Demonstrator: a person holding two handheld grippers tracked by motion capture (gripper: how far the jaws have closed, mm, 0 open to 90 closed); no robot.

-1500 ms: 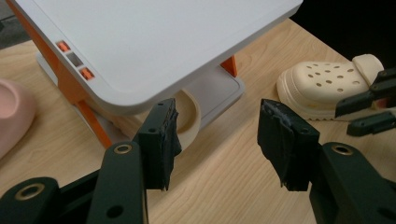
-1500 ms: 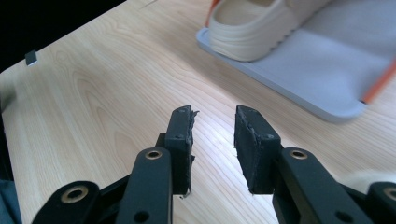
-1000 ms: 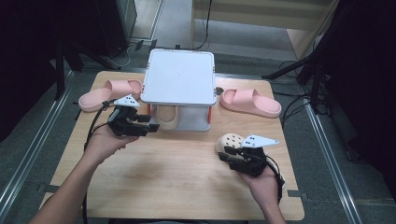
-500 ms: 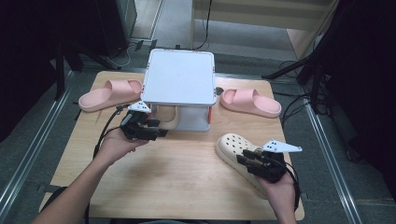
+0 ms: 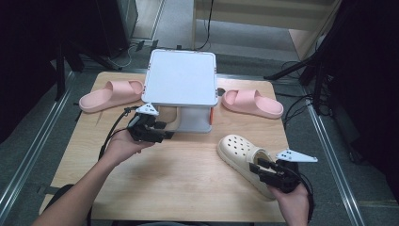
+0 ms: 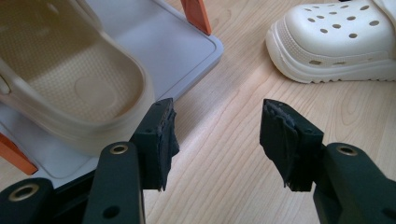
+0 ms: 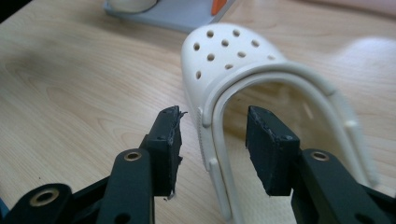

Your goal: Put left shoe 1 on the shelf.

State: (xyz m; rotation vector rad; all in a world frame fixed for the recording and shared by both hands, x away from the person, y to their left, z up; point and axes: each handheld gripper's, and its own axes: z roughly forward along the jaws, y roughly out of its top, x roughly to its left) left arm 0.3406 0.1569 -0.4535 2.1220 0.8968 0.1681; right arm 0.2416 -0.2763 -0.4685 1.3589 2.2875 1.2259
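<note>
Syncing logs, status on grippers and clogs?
Left gripper open by rack clog. Right gripper just opening, straddling cream clog's rim. Nothing in the way.

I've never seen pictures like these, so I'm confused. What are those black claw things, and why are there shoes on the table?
Those black claws are grippers, tools a person holds, one in each hand. One picture looks down from above the table; the other two come from little cameras riding on each gripper. On the table lie two pink slides, a cream clog and a small grey rack with a second clog on its bottom shelf. The left gripper is open, next to the clog on the rack. The right gripper has just been opening; the clog's side and heel strap sit between its jaws, but the pads are not squeezing. So nothing is held right now.
</note>
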